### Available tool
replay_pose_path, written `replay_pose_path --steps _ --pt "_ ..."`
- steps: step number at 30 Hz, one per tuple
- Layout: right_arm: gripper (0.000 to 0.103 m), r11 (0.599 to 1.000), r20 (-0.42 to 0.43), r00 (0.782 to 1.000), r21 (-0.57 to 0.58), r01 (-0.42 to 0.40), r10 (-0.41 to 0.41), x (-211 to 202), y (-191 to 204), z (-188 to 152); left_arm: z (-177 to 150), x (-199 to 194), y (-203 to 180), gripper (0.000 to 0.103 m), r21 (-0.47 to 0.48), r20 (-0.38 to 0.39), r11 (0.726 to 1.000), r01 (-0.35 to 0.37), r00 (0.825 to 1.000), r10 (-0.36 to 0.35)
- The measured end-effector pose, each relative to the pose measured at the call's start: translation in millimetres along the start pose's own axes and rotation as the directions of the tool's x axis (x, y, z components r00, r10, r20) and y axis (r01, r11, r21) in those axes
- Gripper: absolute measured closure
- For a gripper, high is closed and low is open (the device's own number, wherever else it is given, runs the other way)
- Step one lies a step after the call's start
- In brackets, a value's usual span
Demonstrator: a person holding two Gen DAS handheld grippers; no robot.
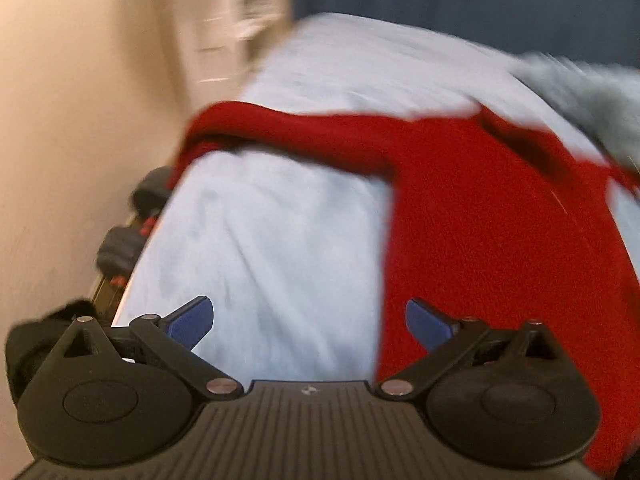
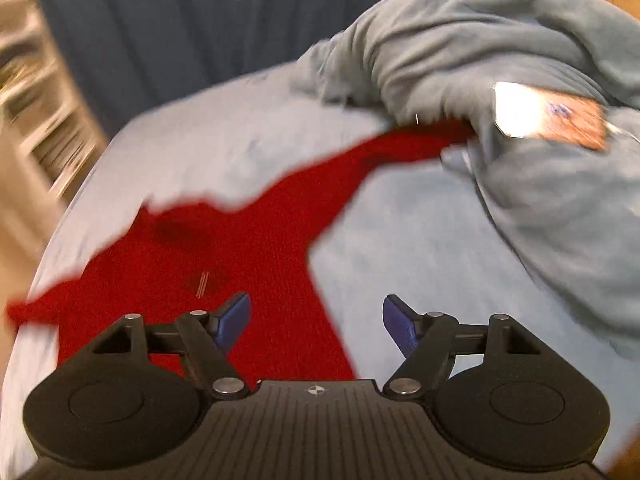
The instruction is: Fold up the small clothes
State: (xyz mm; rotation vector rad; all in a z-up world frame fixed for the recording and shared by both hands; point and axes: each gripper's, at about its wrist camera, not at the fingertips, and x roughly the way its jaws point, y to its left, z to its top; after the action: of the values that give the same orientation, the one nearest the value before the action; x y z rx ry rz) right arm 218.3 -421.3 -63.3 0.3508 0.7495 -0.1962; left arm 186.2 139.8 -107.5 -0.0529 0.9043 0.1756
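A red long-sleeved garment (image 1: 500, 240) lies spread on a pale blue bed sheet (image 1: 260, 240). One sleeve (image 1: 300, 132) stretches left to the bed's edge. My left gripper (image 1: 310, 326) is open and empty above the sheet, by the garment's left side edge. In the right wrist view the red garment (image 2: 248, 248) lies flat, its sleeve (image 2: 400, 148) running under a grey-blue duvet (image 2: 520, 80). My right gripper (image 2: 316, 326) is open and empty over the garment's right side edge. Both views are motion-blurred.
The bunched duvet fills the right of the bed, and a card or booklet (image 2: 548, 116) lies on it. A dark blue curtain (image 2: 200, 20) hangs behind the bed. Dumbbells (image 1: 128, 232) lie on the floor left of the bed, by a beige wall (image 1: 80, 120).
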Motion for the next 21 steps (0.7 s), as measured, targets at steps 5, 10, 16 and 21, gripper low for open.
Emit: replay_pose_path --steps 5,10,16,21 --pt "0.028 0.988 -0.014 0.993 0.104 0.118 -0.117 148 5 74 66 54 -8 0.000 -0.105 0.029 0.989 -0.106 0.994 0.109" --pt "0.028 0.968 -0.094 0.980 0.163 0.189 -0.175 253 9 85 96 96 -22 0.000 -0.130 0.014 0.983 -0.132 0.991 0.135" --pt "0.084 0.969 -0.052 0.988 0.192 0.154 -0.146 304 8 77 108 140 -40 0.000 -0.112 -0.010 0.977 -0.183 0.983 0.183" --pt "0.086 0.923 0.063 0.939 0.217 0.318 -0.338 247 -21 70 118 166 -37 0.000 -0.216 -0.016 0.954 -0.209 0.977 0.211"
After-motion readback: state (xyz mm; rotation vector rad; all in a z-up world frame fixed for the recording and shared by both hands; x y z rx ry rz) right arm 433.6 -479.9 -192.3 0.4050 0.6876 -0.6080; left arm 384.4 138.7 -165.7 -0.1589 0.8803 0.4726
